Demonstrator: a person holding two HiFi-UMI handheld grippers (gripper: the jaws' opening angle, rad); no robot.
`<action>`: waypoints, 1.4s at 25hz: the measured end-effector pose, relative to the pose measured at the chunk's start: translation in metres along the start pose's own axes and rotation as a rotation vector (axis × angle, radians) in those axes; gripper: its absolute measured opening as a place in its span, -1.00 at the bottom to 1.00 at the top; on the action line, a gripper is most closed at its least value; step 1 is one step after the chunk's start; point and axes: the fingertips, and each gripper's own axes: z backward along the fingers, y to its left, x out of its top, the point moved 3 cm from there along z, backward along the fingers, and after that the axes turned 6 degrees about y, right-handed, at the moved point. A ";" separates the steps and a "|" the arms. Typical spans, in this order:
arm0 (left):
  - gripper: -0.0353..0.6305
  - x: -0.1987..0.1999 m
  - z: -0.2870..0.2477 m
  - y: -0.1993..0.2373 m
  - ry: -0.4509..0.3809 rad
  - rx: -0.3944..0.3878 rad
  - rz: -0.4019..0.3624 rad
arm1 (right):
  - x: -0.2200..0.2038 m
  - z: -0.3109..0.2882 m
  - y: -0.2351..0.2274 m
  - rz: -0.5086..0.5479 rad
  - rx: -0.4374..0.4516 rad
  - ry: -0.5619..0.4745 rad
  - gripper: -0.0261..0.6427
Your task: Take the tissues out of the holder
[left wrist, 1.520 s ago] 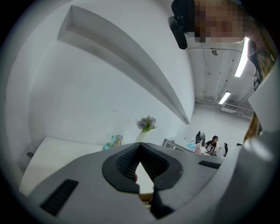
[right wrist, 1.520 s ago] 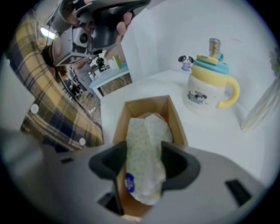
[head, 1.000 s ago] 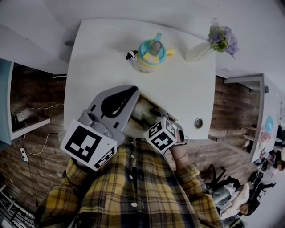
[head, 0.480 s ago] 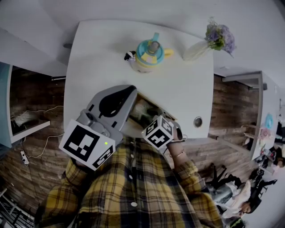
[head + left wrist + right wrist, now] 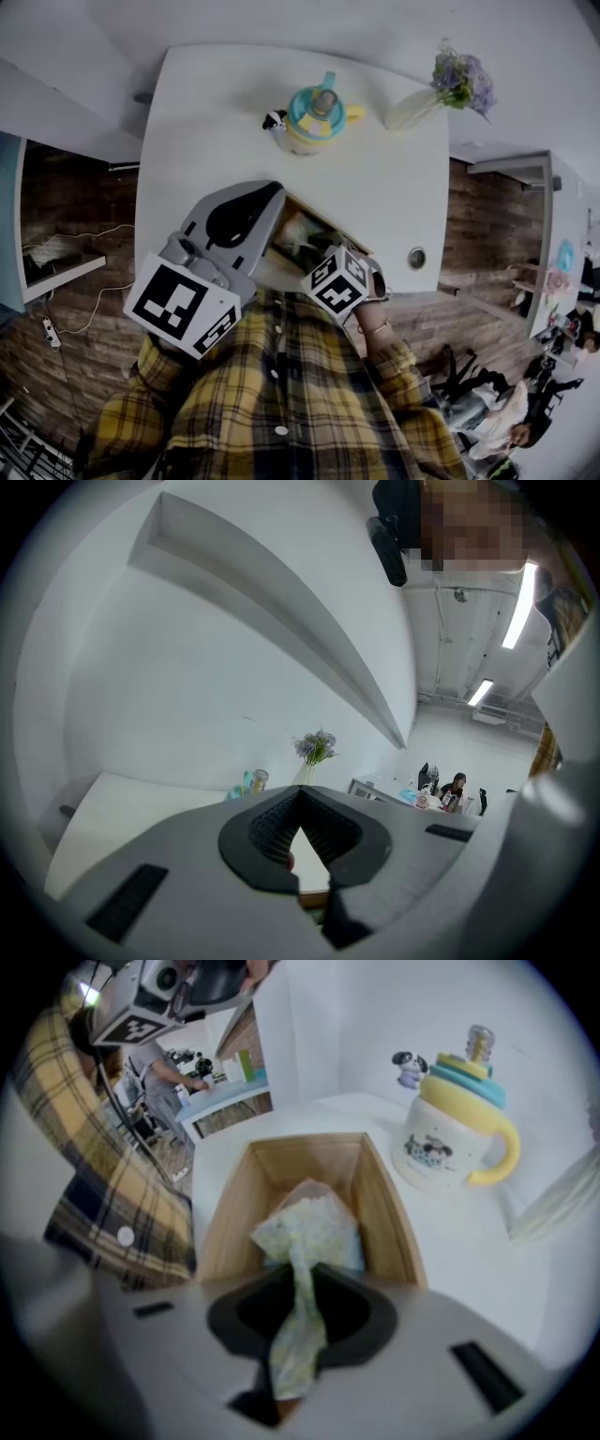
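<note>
The right hand-held gripper (image 5: 301, 1277) has just been closing its jaws, and they now pinch the pale, faintly patterned tissue (image 5: 309, 1227) that stands up out of the open-topped light wooden holder (image 5: 228, 1215). In the right gripper view the sheet narrows to a twisted strip where the pads squeeze it, and a loose tail runs back through the dark hollow behind them. The bunched lower part of the tissue is still inside the holder, resting on something blue, so nothing has come out yet. The holder sits on the white desk (image 5: 384, 169), near its front edge and just in front of the person's plaid shirt.

The left hand-held gripper (image 5: 300, 795) is held off to the side with its jaw tips together and nothing between them. It points out across the room, not at the holder.

In the head view both grippers sit where they were a second ago, and the yellow cup with a teal lid (image 5: 455, 1143) has not moved. So the grip is the only new thing. The grasp looks made, and the likely next step is a lift to draw the sheet clear. With nothing steadying the light holder, it may rise with the tissue.
</note>
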 end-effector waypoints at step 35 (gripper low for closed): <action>-0.88 0.004 -0.015 -0.024 0.018 -0.065 -0.046 | 0.030 0.121 -0.007 -0.154 -0.001 -0.385 -0.79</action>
